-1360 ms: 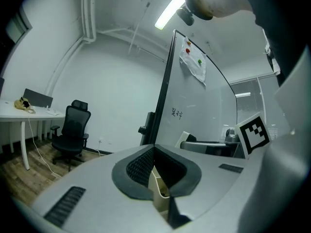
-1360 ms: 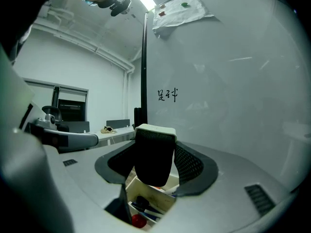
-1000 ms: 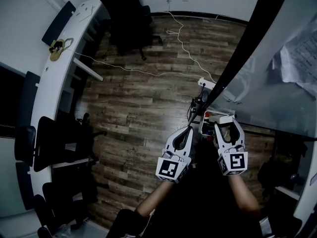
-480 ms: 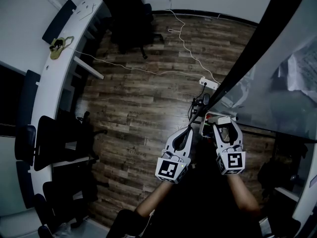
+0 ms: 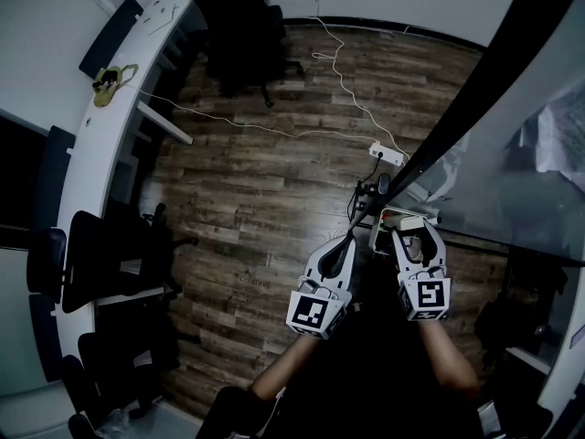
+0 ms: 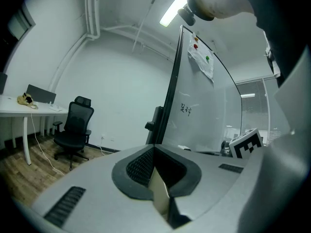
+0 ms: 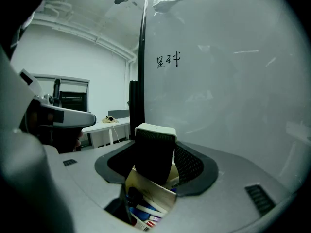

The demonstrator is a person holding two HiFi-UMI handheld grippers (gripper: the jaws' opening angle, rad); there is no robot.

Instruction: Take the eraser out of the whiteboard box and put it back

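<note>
My right hand-held gripper (image 5: 416, 237) gripped the eraser (image 7: 154, 154) above the whiteboard box (image 7: 146, 191); it was out, not yet returned.

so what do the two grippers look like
Both the left gripper and right gripper have pale grey, wedge-shaped shells narrowing to two jaws lined with black ribbed pads. Each carries a white cube printed with black square markers at the wrist end. No sleeves on the forearms.
</note>
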